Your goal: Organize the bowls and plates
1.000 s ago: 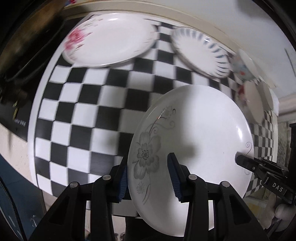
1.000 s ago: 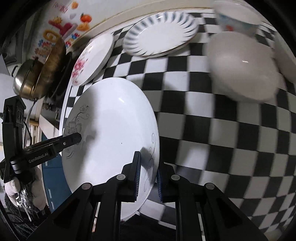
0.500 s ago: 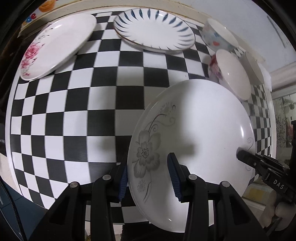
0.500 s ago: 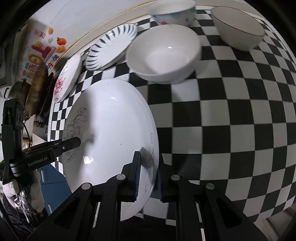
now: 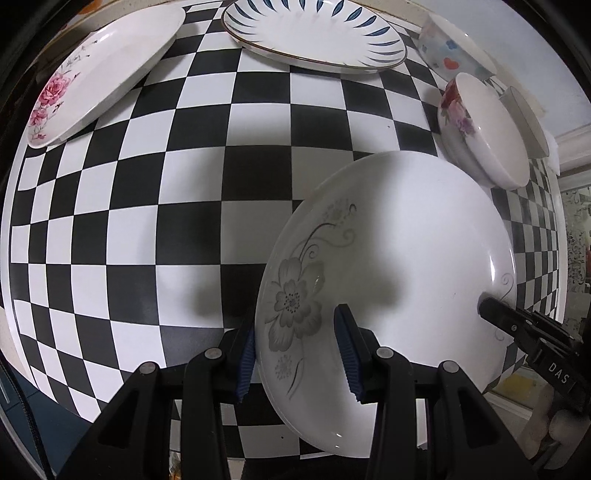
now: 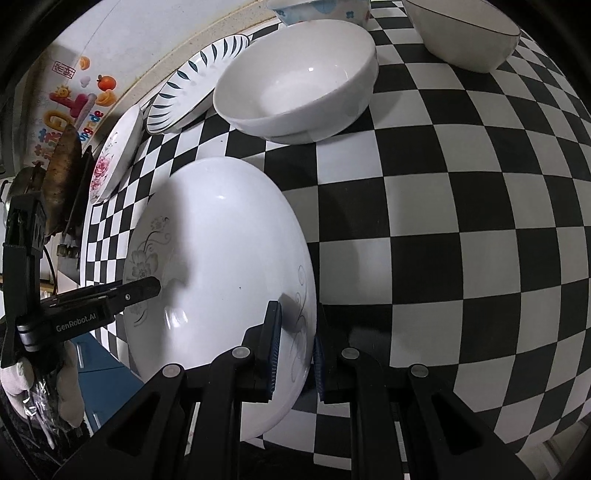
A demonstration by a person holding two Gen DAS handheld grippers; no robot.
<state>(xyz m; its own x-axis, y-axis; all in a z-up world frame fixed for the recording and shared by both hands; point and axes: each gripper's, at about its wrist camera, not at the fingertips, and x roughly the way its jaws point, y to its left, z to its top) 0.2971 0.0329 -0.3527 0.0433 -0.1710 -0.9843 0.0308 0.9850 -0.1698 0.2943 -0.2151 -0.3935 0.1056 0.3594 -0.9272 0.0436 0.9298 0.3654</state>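
Grey-flower plate (image 5: 399, 258) held above bench (image 5: 147, 221), tilted. Left hand-held gripper (image 5: 295, 350) clamped on rim at 9 o'clock, right hand-held gripper (image 6: 295, 347) at 3 (two grips prob. for steady carry).

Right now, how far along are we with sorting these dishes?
Early on: nothing looks stacked yet. In hand: both claws, left claw and right claw, grip the grey-flower plate by opposite rims. Left: the rose plate, blue-leaf plate and white bowl sit separately on the checkered table.
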